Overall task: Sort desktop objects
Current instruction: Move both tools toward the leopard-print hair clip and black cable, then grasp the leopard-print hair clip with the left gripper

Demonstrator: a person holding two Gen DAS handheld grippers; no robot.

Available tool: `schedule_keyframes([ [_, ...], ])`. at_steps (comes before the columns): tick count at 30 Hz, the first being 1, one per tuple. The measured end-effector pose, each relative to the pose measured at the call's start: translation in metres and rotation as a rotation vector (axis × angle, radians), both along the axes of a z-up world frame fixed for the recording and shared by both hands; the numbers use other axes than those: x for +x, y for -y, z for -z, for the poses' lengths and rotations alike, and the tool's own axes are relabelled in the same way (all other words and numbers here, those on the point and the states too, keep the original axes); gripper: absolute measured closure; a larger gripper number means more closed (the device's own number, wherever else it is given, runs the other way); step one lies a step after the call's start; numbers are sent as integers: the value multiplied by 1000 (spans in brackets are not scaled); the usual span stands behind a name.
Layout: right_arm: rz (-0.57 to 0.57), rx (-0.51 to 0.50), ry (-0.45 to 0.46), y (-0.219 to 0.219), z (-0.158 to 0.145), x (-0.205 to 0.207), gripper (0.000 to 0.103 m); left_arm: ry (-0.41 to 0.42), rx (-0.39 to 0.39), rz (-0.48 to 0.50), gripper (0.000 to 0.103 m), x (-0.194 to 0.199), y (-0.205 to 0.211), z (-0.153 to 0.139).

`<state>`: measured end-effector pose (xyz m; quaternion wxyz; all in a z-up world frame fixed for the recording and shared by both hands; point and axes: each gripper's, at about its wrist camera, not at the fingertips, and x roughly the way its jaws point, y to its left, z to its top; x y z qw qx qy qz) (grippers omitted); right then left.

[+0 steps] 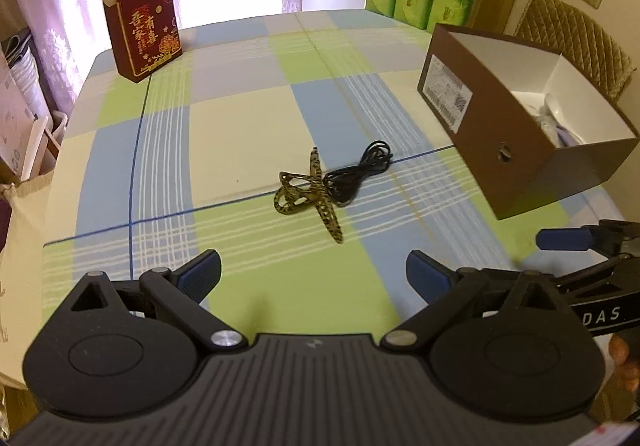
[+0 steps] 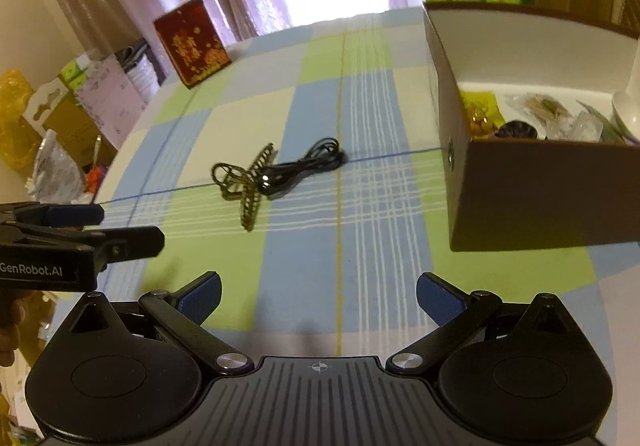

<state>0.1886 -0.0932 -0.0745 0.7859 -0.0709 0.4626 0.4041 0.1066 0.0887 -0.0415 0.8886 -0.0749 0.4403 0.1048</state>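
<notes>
Hair clip: a leopard-patterned claw clip (image 1: 310, 194) is seen lying near the middle of the table, touching the cable on its right
Cable: a coiled black cable (image 1: 360, 170) is laid just beside the clip, stretching toward the brown box
Left gripper: the left gripper (image 1: 314, 278) is held above the near edge of the table with its jaws spread wide and nothing between them; the clip lies ahead of it, apart from the blue pads (image 1: 202, 278)
Right gripper: the right gripper (image 2: 318, 298) is likewise held wide and empty over the near edge; the clip and cable are seen ahead and slightly left of its centre line
Brown box: an open brown box (image 1: 480, 150) is placed at the right edge of the table, small packets visible inside it
Red box: a red box with gold print (image 1: 144, 26) stands upright at the far left corner
Table: a checked cloth (image 1: 240, 118) covers the table
</notes>
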Motion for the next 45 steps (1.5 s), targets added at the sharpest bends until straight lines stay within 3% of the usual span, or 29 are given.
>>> schedule_keyframes([
  [4, 57, -15, -16, -5, 11, 10, 2, -20, -1, 15, 9, 14, -8, 16],
  [8, 93, -32, 0, -14, 21, 17, 2, -35, -4, 61, 19, 32, -11, 29],
  [18, 127, -73, -9, -20, 40, 24, 2, -30, 52, 152, 19, 80, -21, 52],
  [24, 126, -79, 8, -24, 39, 24, 2, -67, 80, 207, 40, 100, -26, 69],
  [26, 115, -73, 17, -27, 37, 21, 2, -59, 58, 217, 58, 101, -30, 71],
  [32, 45, -48, 24, -45, 34, 11, 2, -22, 37, 205, 65, 94, -43, 72],
  [37, -21, -17, 41, -68, 32, 7, 2, -35, 81, 142, 65, 81, -63, 69],
  [45, -132, -49, 203, -114, 47, 21, 2, -50, 52, 24, 65, 56, -103, 65],
])
